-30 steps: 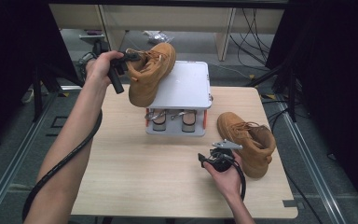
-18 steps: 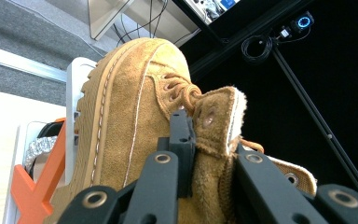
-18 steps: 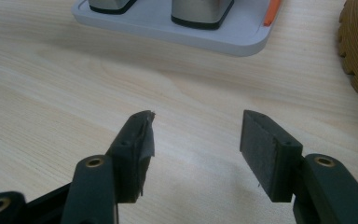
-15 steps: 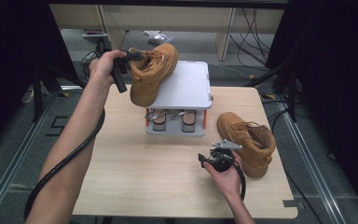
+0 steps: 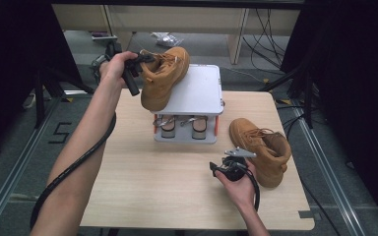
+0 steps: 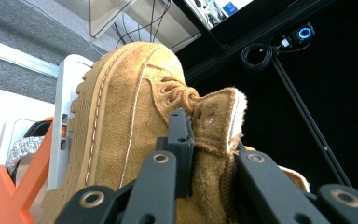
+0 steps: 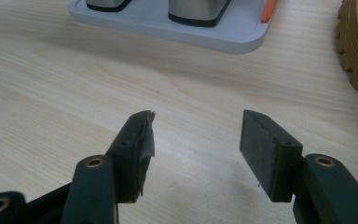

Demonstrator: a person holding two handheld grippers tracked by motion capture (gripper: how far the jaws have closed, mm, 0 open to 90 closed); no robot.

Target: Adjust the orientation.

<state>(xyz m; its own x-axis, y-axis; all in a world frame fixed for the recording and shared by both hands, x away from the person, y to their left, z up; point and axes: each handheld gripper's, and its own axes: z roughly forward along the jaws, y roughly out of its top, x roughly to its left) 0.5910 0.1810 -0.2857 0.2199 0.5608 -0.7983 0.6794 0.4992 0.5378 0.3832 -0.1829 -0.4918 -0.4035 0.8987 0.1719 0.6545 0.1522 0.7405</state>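
boot (image 5: 163,78) eased onto stand (image 5: 199,91) edge | left claw (image 5: 139,64) loosening, seemingly still pinching collar | right claw (image 5: 225,166) empty, agape

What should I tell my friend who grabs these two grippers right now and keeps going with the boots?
Left gripper: jaws around the collar of the raised boot, just been easing open; the boot tilts against the left edge of the white rack's top.
Right gripper: open, holding nothing, low over the table.
Second boot: lies on the table, right of the rack, untouched.
Done: first boot lifted to the rack.
Left: probably settle it flat, let go, then fetch the second boot.
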